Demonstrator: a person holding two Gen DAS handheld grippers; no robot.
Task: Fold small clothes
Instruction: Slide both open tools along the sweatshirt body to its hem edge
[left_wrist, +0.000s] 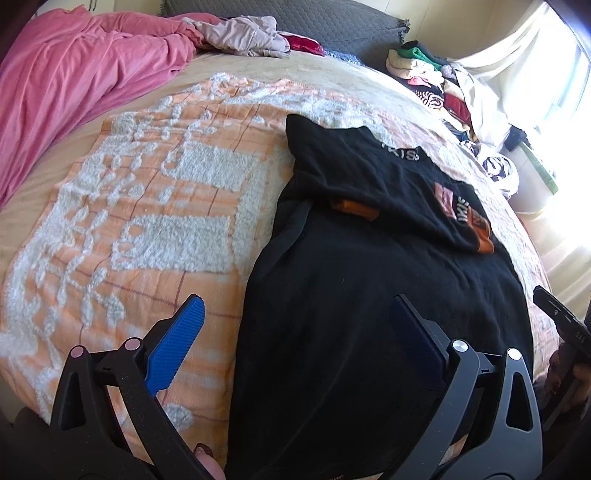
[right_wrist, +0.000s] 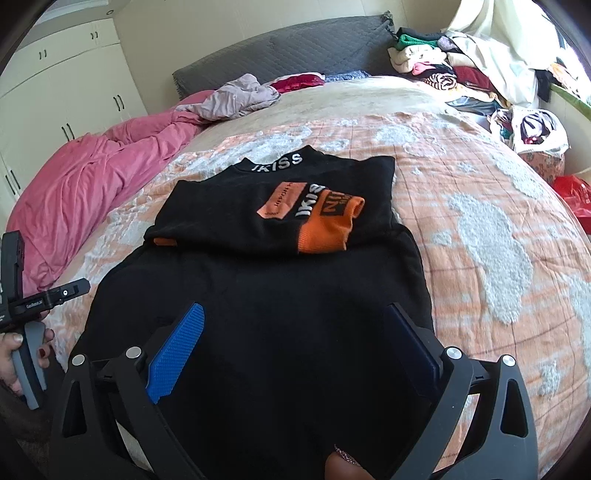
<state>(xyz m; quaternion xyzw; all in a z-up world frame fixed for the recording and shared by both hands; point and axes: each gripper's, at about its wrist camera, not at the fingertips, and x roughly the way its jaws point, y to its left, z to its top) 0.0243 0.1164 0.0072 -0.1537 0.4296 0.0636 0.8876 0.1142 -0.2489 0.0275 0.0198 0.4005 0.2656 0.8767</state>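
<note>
Black sweater (right_wrist: 258, 295) on bedspread (left_wrist: 129, 206): sleeves folded in, lower half unfolded; left gripper (left_wrist: 295, 343) and right gripper (right_wrist: 295, 347) spread wide, empty.

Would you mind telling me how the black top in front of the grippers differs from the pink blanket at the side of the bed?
The black top lies spread fairly flat, its sleeves folded in across the chest; the pink blanket is bunched in loose wrinkles. The top carries white lettering and orange patches; the blanket is plain. The top sits mid-bed near both open grippers; the blanket lies along the far edge. Both rest on the bed.
</note>
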